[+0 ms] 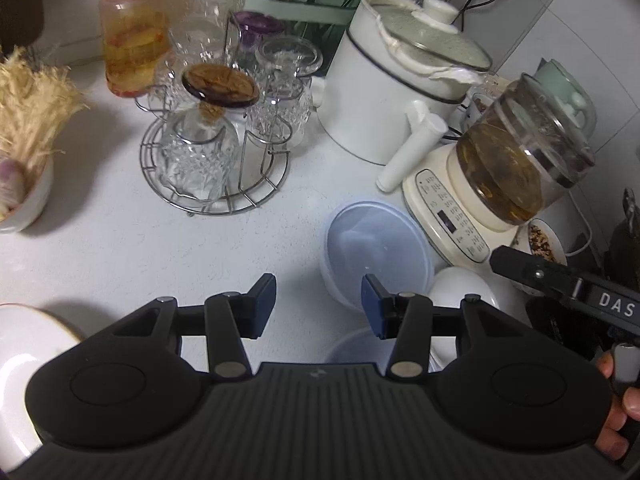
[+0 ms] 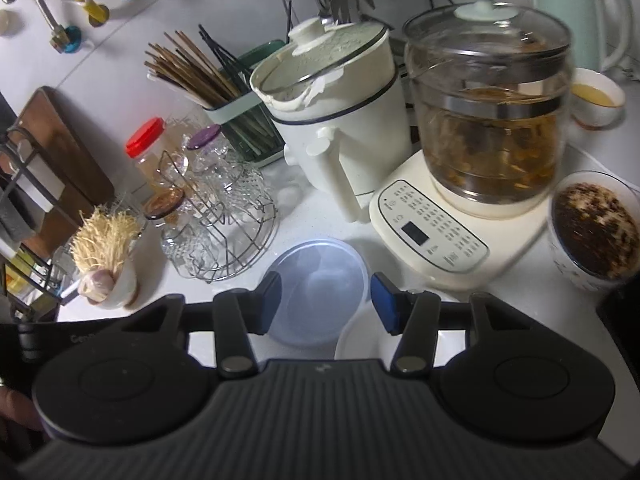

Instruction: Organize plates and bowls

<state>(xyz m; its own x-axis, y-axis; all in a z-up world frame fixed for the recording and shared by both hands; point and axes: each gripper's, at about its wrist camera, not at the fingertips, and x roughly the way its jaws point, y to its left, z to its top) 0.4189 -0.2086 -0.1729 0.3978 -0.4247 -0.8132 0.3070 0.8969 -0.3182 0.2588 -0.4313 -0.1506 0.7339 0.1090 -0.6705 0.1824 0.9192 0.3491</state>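
both tools empty, jaws apart: left tool (image 1: 318, 306) over bare worktop (image 1: 120, 248), right tool (image 2: 325, 303) hanging over the lidded plastic bowl (image 2: 314, 292), nothing between the pads. the bowl sits on the worktop just in front of the tea maker base (image 2: 430, 224), with a white bowl (image 1: 460, 292) touching or nearly touching its near-right side. a white plate (image 1: 24, 344) lies well apart on the left, near the left tool.

my read: next grab is the lidded bowl or the white one. go for the rim, one pad inside, one outside. the lid blocks that on the plastic bowl, so the white bowl looks easier. keep clear of the glass rack (image 2: 224, 232) and the tea maker. the filled bowl (image 2: 592, 232) on the right could spill.
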